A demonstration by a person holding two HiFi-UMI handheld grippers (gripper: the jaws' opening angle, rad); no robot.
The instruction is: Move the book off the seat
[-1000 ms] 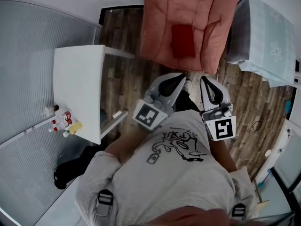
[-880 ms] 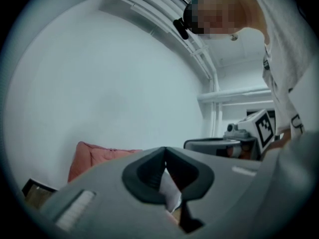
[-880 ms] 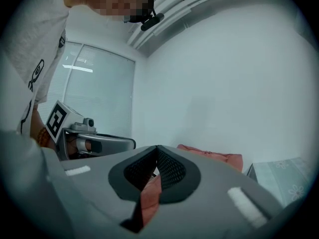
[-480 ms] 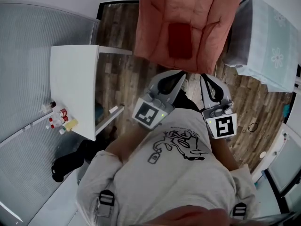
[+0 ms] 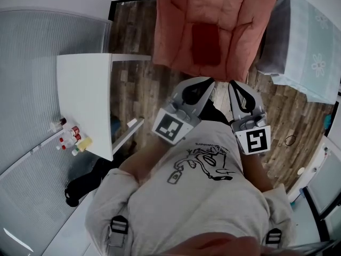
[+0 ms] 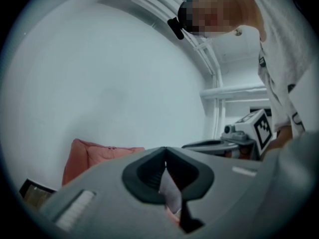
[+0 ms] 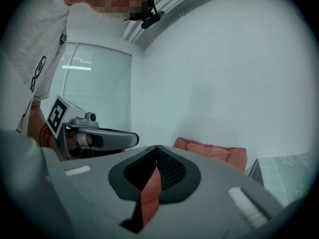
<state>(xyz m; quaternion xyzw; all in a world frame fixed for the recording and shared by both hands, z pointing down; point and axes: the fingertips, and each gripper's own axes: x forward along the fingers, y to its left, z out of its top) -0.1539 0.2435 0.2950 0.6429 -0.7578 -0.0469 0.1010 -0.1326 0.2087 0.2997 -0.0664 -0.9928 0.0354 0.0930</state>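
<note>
1. Looking steeply down, the head view catches the dark red book (image 5: 206,44) flat on the seat cushion of the salmon armchair (image 5: 176,31), upper centre of the frame, touched by neither tool.
2. Puts the left gripper (image 5: 207,82) at frame centre, just below the armchair's front edge, tips toward the chair and apart from the book.
3. Puts the right gripper (image 5: 235,84) just to the right of it, side by side with it, likewise short of the book.
4. Shows, in the left gripper view, jaws pressed fully together with nothing between them, with the armchair at lower left beyond them and the right gripper near the right edge.
5. Shows, in the right gripper view, jaws closed the same way and empty, with the armchair at centre right beyond them and the left gripper at the left.
6. Sets a white table (image 5: 85,100) at the left of the head view over the wooden floor (image 5: 133,36), with small bottles (image 5: 69,137) at its lower left corner.
7. Fills the upper right corner with a pale blue patterned cloth (image 5: 309,36), just beside the armchair.
</note>
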